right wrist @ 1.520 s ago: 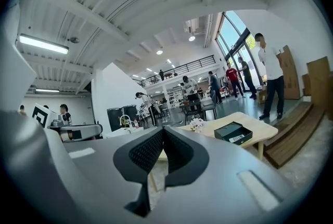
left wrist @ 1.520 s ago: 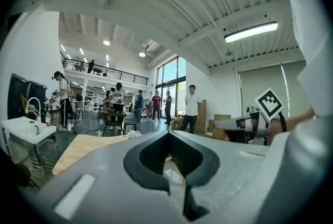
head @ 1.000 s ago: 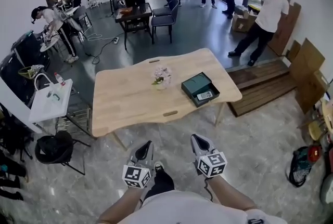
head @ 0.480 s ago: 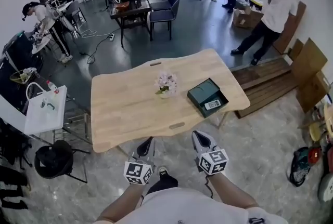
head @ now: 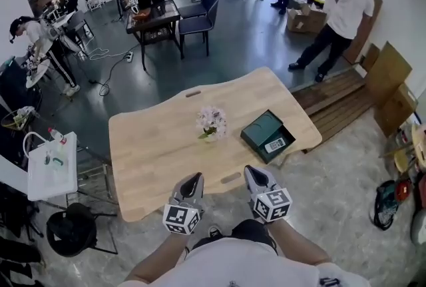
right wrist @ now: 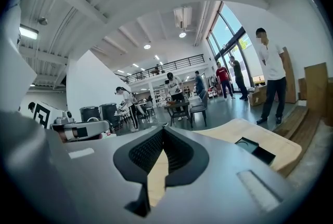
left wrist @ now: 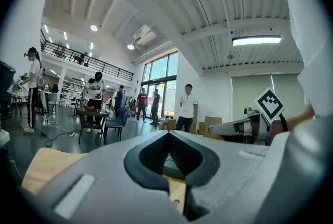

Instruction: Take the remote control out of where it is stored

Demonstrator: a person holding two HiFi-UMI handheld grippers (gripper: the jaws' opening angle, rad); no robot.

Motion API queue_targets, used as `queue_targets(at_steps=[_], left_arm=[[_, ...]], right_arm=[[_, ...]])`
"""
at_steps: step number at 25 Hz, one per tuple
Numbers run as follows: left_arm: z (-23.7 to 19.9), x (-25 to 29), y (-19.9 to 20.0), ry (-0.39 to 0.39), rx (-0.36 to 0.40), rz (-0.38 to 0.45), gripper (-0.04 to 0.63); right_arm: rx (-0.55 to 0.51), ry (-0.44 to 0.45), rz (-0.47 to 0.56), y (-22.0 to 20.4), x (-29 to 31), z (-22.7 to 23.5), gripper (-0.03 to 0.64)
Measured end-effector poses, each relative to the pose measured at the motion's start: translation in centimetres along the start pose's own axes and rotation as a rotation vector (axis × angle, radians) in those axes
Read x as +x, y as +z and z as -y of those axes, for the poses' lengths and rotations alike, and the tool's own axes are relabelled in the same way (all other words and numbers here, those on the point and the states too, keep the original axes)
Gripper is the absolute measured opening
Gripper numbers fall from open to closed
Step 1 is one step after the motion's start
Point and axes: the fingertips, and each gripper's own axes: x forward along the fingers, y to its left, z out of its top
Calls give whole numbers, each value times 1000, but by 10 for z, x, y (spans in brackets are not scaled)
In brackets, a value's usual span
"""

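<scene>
Surface [head: 153, 139] now sits closer, its near edge by left gripper [head: 194, 178] and right gripper [head: 252, 172], both closed and empty; remote control [head: 275, 144] in box [head: 261, 128] lies ahead-right, unreached.

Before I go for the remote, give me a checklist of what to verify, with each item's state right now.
1. Remote control in sight, lying in the open dark box: ok.
2. No lid over the remote control: ok.
3. Right gripper open for a grasp: not ok, jaws together with nothing between.
4. Left gripper free: ok, jaws together, empty.
5. Right gripper at the box: not ok, it hangs at the near edge of the table, apart from the box.
6. Flowers out of the way: ok, they stand left of the box, apart from it.
</scene>
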Motion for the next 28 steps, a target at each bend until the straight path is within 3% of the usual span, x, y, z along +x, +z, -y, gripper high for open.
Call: queue_targets(at_steps=[10,28], left_arm=[[-27,74,-2,14,-13,-13,0],[-51,235,34,219,9,9,0]], right_arm=[[20,-11,-13,10,52,60,28],[-8,214,-46,84,178,188,28]])
